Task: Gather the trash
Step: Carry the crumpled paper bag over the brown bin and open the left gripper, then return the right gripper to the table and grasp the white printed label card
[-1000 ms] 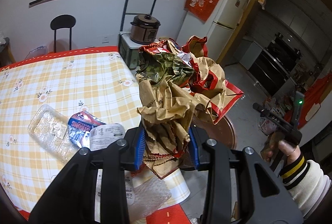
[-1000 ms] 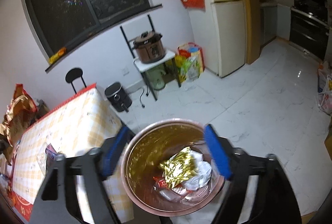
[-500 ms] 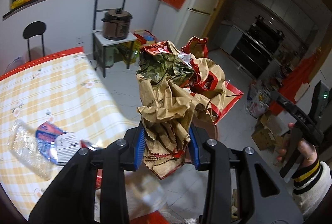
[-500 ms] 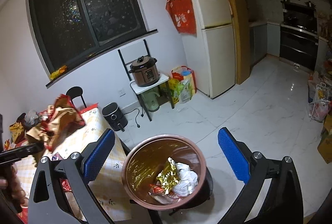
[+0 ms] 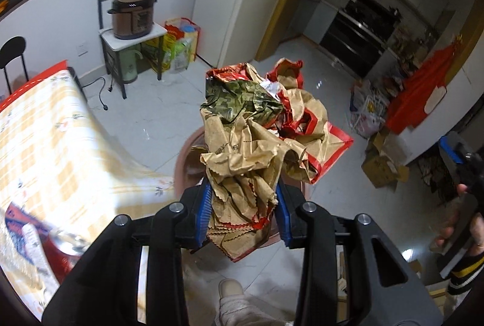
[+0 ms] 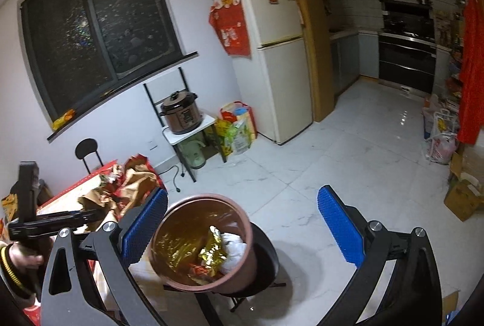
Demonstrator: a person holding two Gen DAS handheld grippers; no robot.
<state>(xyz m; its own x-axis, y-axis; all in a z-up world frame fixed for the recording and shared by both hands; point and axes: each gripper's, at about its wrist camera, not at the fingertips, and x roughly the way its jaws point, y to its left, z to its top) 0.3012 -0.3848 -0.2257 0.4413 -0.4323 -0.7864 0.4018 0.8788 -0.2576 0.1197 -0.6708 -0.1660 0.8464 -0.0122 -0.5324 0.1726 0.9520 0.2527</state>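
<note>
My left gripper (image 5: 242, 212) is shut on a crumpled brown, red and green paper bag (image 5: 260, 132) and holds it in the air just above the brown trash bin (image 5: 183, 165), which the bag mostly hides. In the right wrist view the bin (image 6: 205, 244) stands on a dark stool beside the table and holds gold foil and white paper. The bag (image 6: 121, 190) and the left gripper show at the left there. My right gripper (image 6: 242, 232) is open and empty, its blue pads on either side of the bin, above it.
The yellow checked table (image 5: 54, 150) lies at the left with wrappers (image 5: 27, 235) near its front corner. A rice cooker (image 6: 180, 112) on a small stand, a fridge (image 6: 272, 60), and boxes (image 6: 462, 199) on the white floor stand around.
My left gripper has carried the bag off the table to the right, over the bin. My right gripper has opened wide and drawn back from the bin.
</note>
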